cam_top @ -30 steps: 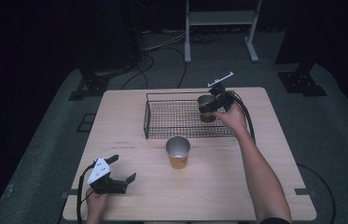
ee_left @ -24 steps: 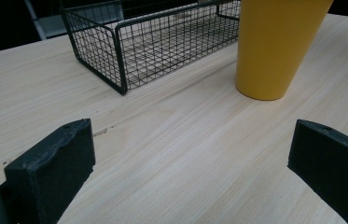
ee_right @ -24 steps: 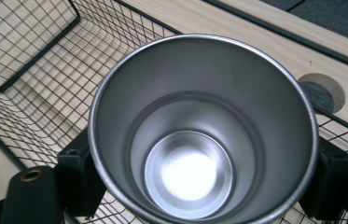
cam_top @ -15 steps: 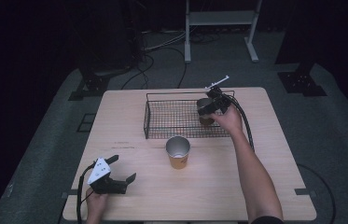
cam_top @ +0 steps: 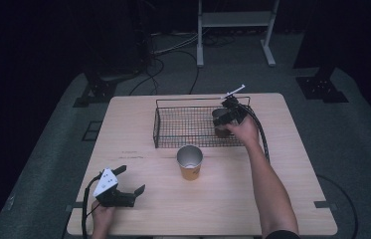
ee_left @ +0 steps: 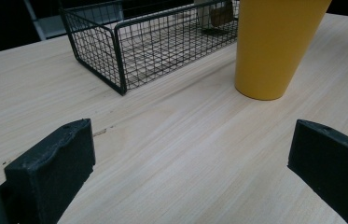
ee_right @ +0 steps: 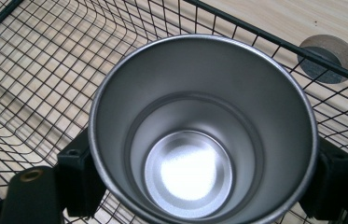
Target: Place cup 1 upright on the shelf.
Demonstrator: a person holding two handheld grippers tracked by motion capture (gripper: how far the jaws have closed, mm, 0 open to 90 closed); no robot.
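Note:
My right gripper [cam_top: 227,118] is shut on a steel cup [ee_right: 199,130], whose shiny empty inside faces its camera, with a black jaw pressed on each side. That held cup [cam_top: 220,122] hangs upright at the right end of a black wire basket [cam_top: 175,144], low inside it. A second cup, yellow outside and steel inside [cam_top: 190,162], stands upright on the table just in front of the basket. My left gripper [cam_top: 129,181] rests on the near left of the table, open, jaws wide apart with bare wood between them. Its view looks toward the yellow cup [ee_left: 274,46] and the basket [ee_left: 120,70].
The light wooden table [cam_top: 292,194] has free room at its front and right. A round grey disc [ee_right: 328,58] is set in the tabletop just outside the basket. Black cables trail from both grippers. A white metal stand [cam_top: 232,20] and dark floor lie beyond the table.
My right gripper has carried the steel cup down into the right end of the basket. The left gripper and the yellow cup have stayed put.

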